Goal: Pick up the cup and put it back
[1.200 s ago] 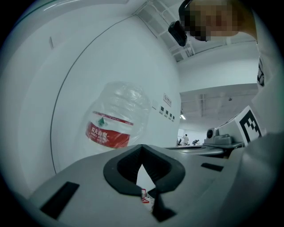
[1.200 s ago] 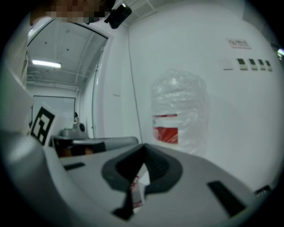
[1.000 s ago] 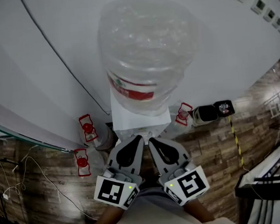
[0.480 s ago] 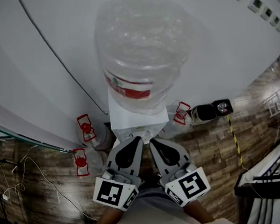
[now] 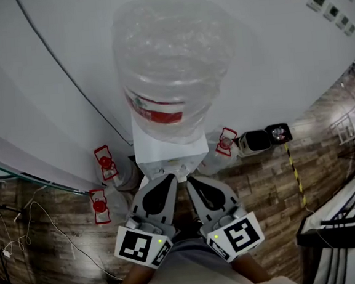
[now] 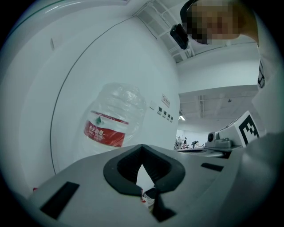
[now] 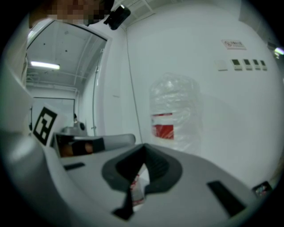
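Note:
A water dispenser (image 5: 166, 150) stands against the white wall, topped by a large plastic-wrapped bottle (image 5: 170, 58) with a red label; the bottle also shows in the left gripper view (image 6: 113, 122) and the right gripper view (image 7: 171, 113). I cannot make out a cup in any view. My left gripper (image 5: 170, 178) and right gripper (image 5: 190, 180) are held side by side close to my body, just short of the dispenser's front. Both are shut with nothing in them. Through the slit of the left gripper (image 6: 142, 167) and of the right gripper (image 7: 142, 168) only a small white and red patch shows.
Spare water jugs with red handles lie on the wooden floor left (image 5: 105, 163) and right (image 5: 225, 140) of the dispenser. A black and white device (image 5: 264, 139) sits to the right, by a yellow-black strip (image 5: 294, 174). Cables (image 5: 24, 226) trail at left. Dark racks (image 5: 351, 216) stand at right.
The head view has drifted slightly, so the dispenser and both grippers sit a little further left. Both grippers remain shut and side by side.

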Available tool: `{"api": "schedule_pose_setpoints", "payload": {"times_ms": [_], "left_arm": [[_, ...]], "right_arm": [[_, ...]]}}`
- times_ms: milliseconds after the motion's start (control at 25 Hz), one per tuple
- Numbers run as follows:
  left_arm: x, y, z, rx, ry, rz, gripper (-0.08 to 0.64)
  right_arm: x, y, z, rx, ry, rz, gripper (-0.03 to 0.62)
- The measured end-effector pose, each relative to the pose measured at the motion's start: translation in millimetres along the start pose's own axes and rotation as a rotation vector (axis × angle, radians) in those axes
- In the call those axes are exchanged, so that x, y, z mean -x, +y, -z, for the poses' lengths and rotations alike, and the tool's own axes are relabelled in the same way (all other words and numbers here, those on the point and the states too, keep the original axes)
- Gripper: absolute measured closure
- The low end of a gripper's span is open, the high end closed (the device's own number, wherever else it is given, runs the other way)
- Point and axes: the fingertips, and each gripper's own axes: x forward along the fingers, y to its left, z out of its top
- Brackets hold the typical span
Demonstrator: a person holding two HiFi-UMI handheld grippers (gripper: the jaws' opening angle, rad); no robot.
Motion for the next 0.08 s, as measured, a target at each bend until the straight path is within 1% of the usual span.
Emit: {"api": "schedule_pose_setpoints", "payload": {"times_ms": [80], "left_arm": [[0.7, -2.3, 0.3, 0.0, 0.001, 0.002, 0.552]], "right_arm": [[3.1, -1.2, 1.3, 0.0, 0.006, 0.003, 0.569]]}}
